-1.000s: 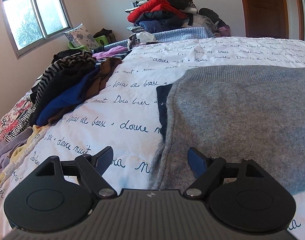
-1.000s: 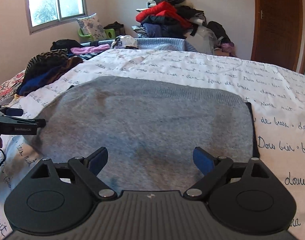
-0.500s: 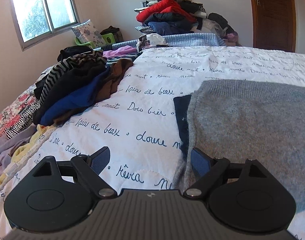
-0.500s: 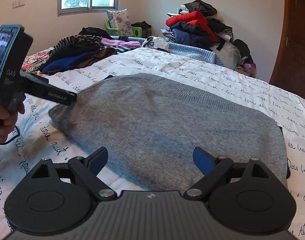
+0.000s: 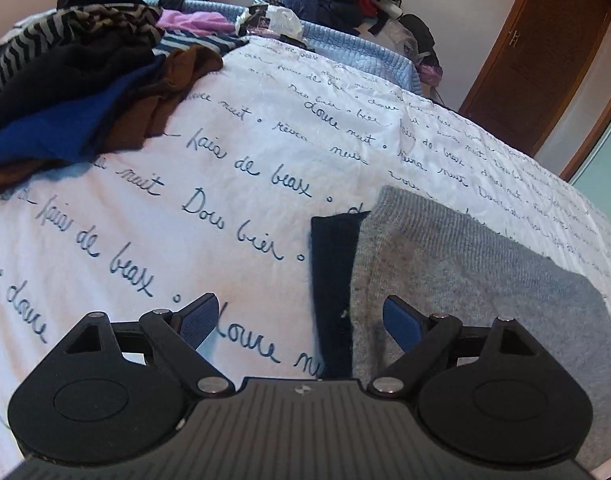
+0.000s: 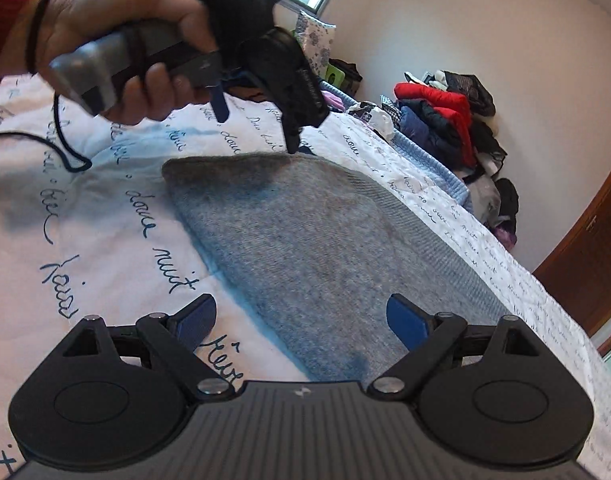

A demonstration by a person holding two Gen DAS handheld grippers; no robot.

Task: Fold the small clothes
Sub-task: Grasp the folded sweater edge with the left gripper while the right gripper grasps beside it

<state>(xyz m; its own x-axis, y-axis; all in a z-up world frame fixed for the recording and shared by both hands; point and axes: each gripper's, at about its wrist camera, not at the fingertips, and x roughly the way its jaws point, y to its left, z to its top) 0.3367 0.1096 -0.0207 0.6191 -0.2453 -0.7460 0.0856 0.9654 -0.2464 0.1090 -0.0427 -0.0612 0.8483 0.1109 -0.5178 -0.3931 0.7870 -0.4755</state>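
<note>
Lying flat on the white script-printed bedspread (image 5: 265,128), the gray knit garment (image 6: 321,248) is folded into a long slab. In the right wrist view its long axis runs from the near edge by the camera away toward the far right, where the ribbed hem band follows the outer side. A dark navy strip (image 5: 331,280) peeks out along its left edge in the left wrist view, a layer underneath or an inner fold, hard to say which.

And the left gripper (image 5: 301,320) hovers low at that edge, fingers spread wide, one blue pad (image 5: 199,320) over bare bedspread, the other above the gray knit. Nothing between them. From the right wrist view the left hand (image 6: 117,40) wraps the handle, with the tool's tip down at the garment's far left corner; contact cannot be told.

The right gripper (image 6: 301,320) is also splayed apart and holds nothing, poised above the near end of the garment. Loose clothes (image 5: 77,92) are heaped on the bed's left side, and another pile (image 6: 445,120) sits against the far wall.
</note>
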